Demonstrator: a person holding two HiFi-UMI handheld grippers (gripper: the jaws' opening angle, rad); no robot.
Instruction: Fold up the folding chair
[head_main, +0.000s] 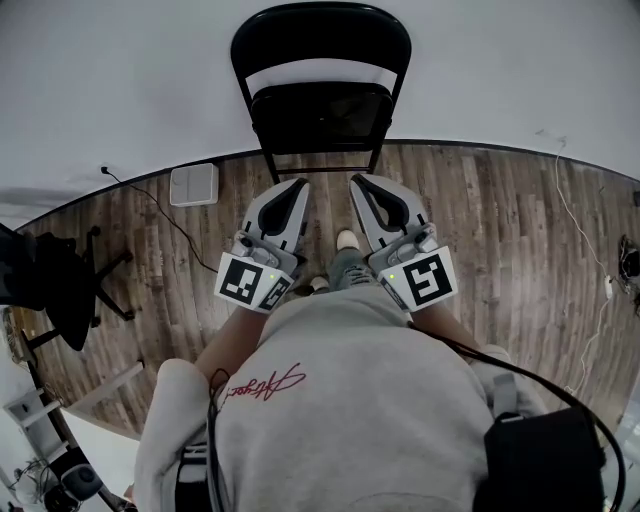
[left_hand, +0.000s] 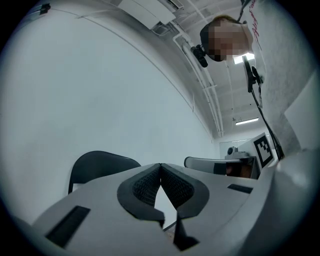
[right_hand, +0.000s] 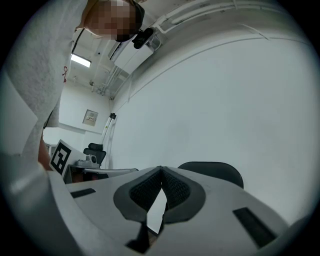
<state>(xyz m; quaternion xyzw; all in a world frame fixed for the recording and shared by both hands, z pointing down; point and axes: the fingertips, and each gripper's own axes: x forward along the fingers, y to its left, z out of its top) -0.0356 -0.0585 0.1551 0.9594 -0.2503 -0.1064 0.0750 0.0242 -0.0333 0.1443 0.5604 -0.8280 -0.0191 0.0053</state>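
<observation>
The chair (head_main: 320, 110) is standing at the far side of the floor (head_main: 500, 230), its back right up by the white wall (head_main: 120, 80) and its feet a little out from it, straight ahead of the person. The left gripper (head_main: 296, 186) and right gripper (head_main: 362, 182) are hovering side by side just short of the chair's legs, pointing at it and touching nothing. Each gripper's jaws are sitting fully together, pads meeting at the tips with nothing between them. From this steep angle the seat is looking close to the backrest, as if already swung up, though it is hard to be sure that the frame is fully collapsed. The chair is appearing to be painted metal tube with hard, glossy panels, so it is likely stiff, fairly heavy for two small grippers, and slick under rubber pads. It is not fragile, but it is apt to pivot or slide at the feet on the wood. The flat seat and back are probably too broad to pinch. The better holds are likely the thin top rim of the backrest and the front edge of the seat or a side tube, one gripper on each so the hinge is not swinging freely.
</observation>
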